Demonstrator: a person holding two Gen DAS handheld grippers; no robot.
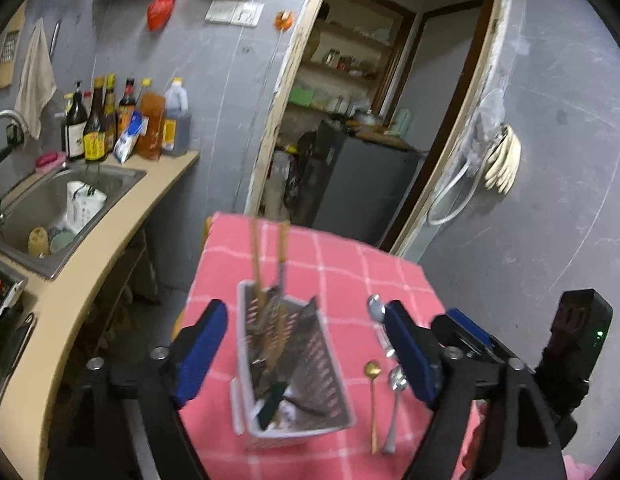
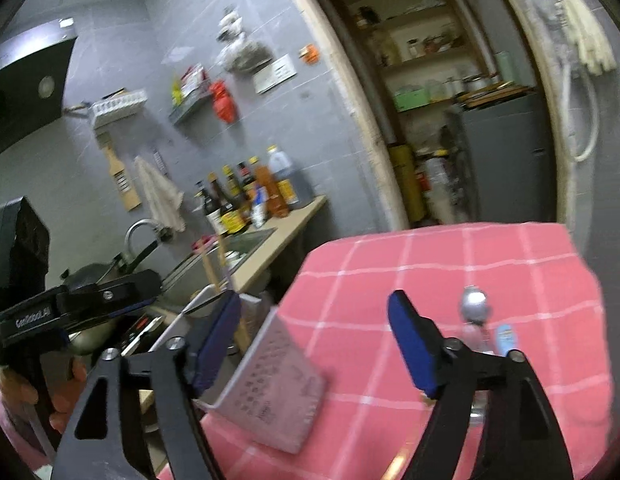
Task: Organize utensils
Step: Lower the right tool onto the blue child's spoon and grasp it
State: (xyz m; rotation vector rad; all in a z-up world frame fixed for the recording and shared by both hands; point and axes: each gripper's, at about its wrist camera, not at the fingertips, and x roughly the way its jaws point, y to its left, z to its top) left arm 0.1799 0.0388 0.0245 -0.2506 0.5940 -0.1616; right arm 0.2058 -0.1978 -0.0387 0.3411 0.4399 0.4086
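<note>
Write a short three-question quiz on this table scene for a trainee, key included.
1. True or false: the chopsticks stand in the basket.
2. How many spoons lie on the pink cloth beside the basket?
3. The left gripper is: A) shut on a spoon, B) open around the basket, C) shut on the cloth.

Key: 1 true; 2 three, namely two silver spoons and a gold spoon; 3 B.

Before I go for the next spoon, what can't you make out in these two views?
- Utensil basket contents, left wrist view: motion blur; only chopsticks are clear.
- Far silver spoon, left wrist view: handle hidden behind the left tool's finger.
- Spoons in right wrist view: blurred, mostly hidden behind the right tool's finger; only one silver bowl shows.
</note>
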